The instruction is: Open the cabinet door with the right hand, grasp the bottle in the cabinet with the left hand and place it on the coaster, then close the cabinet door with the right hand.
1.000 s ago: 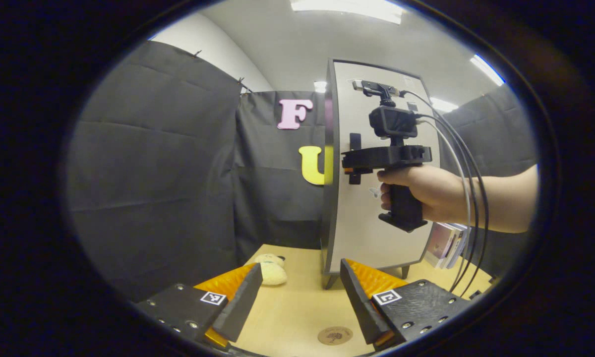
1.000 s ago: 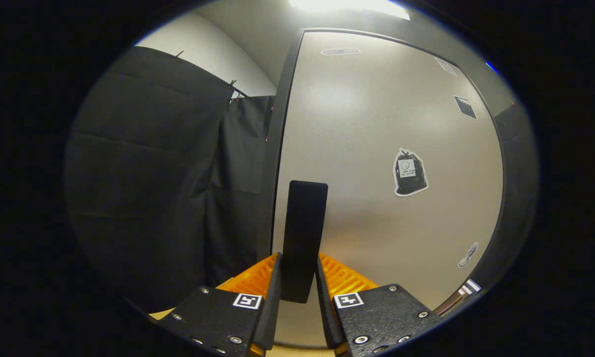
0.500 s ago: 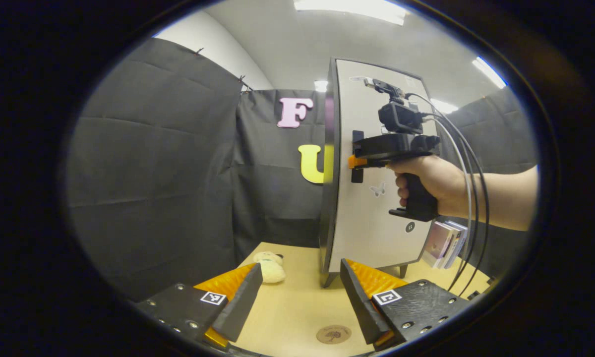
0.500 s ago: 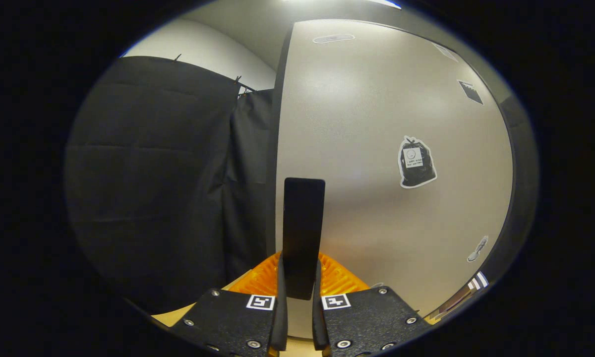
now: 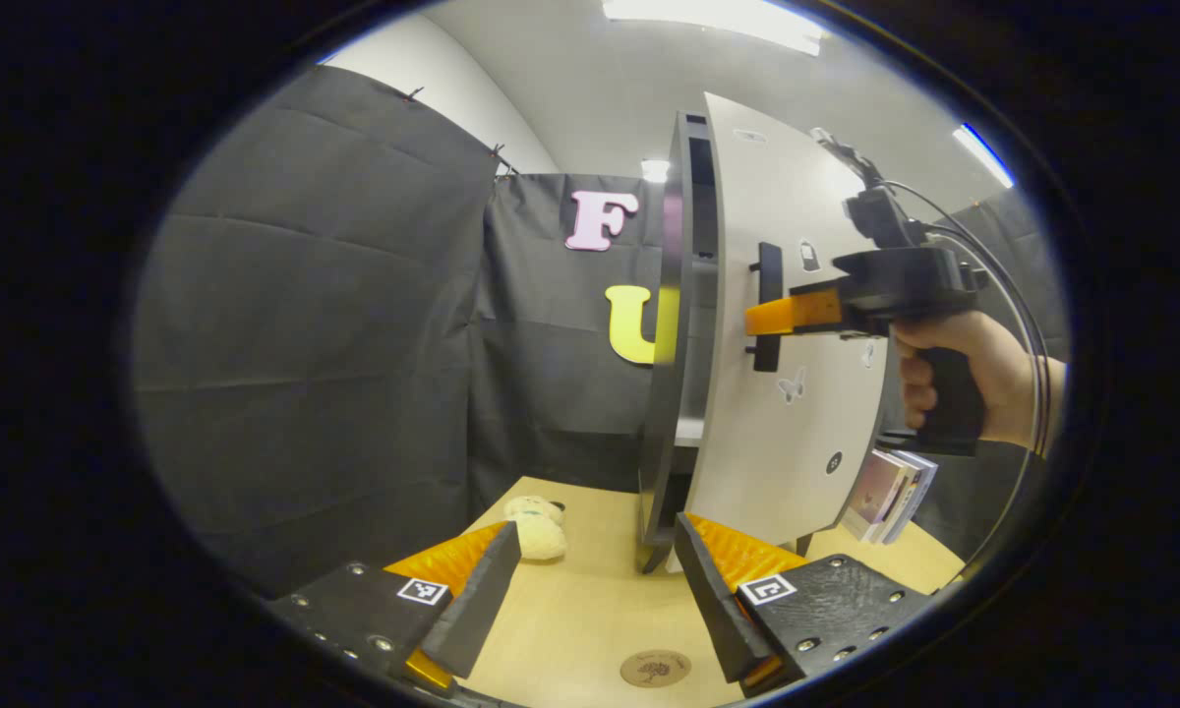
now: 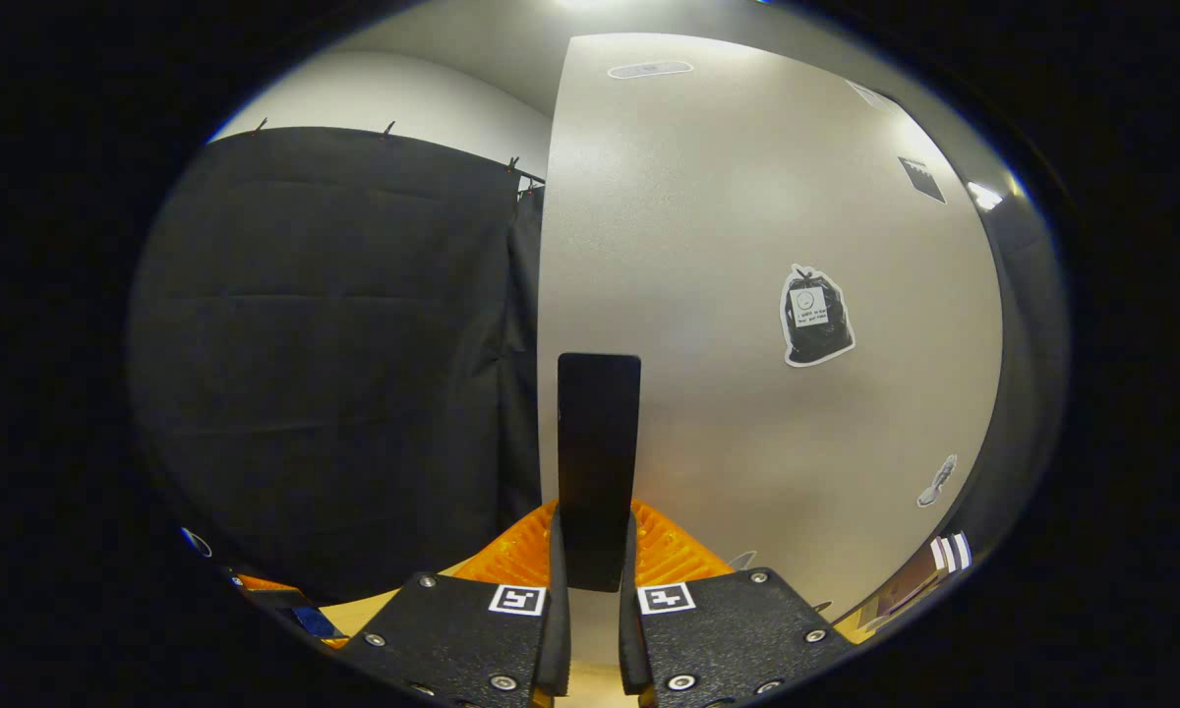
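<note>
The cabinet [image 5: 664, 393] stands on the wooden table, its pale door [image 5: 796, 413] swung a little way out from the frame. My right gripper [image 5: 782, 313], held by a hand, is shut on the black vertical door handle [image 5: 767, 307]. In the right gripper view the handle [image 6: 598, 442] sits pinched between both fingers of my right gripper [image 6: 593, 580], against the door [image 6: 728, 246]. My left gripper [image 5: 595, 590] hangs open low over the table, nothing between its fingers. A round brown coaster [image 5: 655, 669] lies just below it. The narrow gap shows a shelf edge; the bottle is hidden.
A small cream plush toy [image 5: 536, 526] lies on the table left of the cabinet foot. Several books [image 5: 890, 482] lean to the right of the cabinet. Cables [image 5: 1003, 285] trail from the right gripper. Black cloth walls close in the left and back.
The right gripper's fingers closed on the handle and pulled it; the door has swung out from shut to slightly ajar. The left gripper has stayed in place, open.
</note>
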Demonstrator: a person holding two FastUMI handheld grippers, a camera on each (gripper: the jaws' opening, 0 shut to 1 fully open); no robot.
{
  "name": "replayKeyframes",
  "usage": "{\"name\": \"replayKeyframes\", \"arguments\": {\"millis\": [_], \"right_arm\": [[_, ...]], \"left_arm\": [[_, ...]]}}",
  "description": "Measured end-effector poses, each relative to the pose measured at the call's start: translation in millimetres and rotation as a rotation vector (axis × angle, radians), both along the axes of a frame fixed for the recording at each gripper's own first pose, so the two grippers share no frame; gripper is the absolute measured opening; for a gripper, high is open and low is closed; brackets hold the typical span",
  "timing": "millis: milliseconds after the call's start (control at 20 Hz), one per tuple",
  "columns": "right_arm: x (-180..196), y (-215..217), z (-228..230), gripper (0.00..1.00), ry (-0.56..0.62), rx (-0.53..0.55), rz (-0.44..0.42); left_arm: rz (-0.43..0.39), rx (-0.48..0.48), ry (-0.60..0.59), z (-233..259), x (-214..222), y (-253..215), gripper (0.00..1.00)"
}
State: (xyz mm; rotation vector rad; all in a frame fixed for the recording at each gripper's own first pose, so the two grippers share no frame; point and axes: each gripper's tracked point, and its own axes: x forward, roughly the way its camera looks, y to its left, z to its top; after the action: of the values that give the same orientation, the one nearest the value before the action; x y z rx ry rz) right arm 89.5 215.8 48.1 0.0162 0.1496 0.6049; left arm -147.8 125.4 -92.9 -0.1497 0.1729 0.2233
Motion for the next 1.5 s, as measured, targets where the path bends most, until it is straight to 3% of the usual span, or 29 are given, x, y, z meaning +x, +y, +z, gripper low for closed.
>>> {"name": "replayKeyframes", "arguments": {"millis": [450,650,850,1000,1200,1500], "right_arm": [[-30.4,-20.1,2.6,0.2,0.034,0.051,0.186],[-34.4,-31.2,0.8,0.2,0.048,0.061,0.26],[-38.3,-46.0,-0.1,0.2,0.058,0.071,0.315],[-38.4,-58.8,-1.8,0.2,0.058,0.078,0.288],[-44.5,-82.4,0.0,0.2,0.06,0.092,0.213],[-41.2,-110.6,0.0,0.19,0.049,0.106,0.003]], "left_arm": [[0.099,0.067,0.024,18.8,1.1,2.6,0.94],[0.115,0.088,0.018,32.5,9.1,-17.4,0.91],[0.109,0.064,0.014,36.3,12.2,-41.3,0.94],[0.135,0.036,-0.017,47.8,16.4,-54.7,0.94],[0.093,0.015,-0.025,52.4,38.4,-87.3,0.91],[0.008,0.102,-0.042,73.6,80.1,-145.3,0.91]]}}
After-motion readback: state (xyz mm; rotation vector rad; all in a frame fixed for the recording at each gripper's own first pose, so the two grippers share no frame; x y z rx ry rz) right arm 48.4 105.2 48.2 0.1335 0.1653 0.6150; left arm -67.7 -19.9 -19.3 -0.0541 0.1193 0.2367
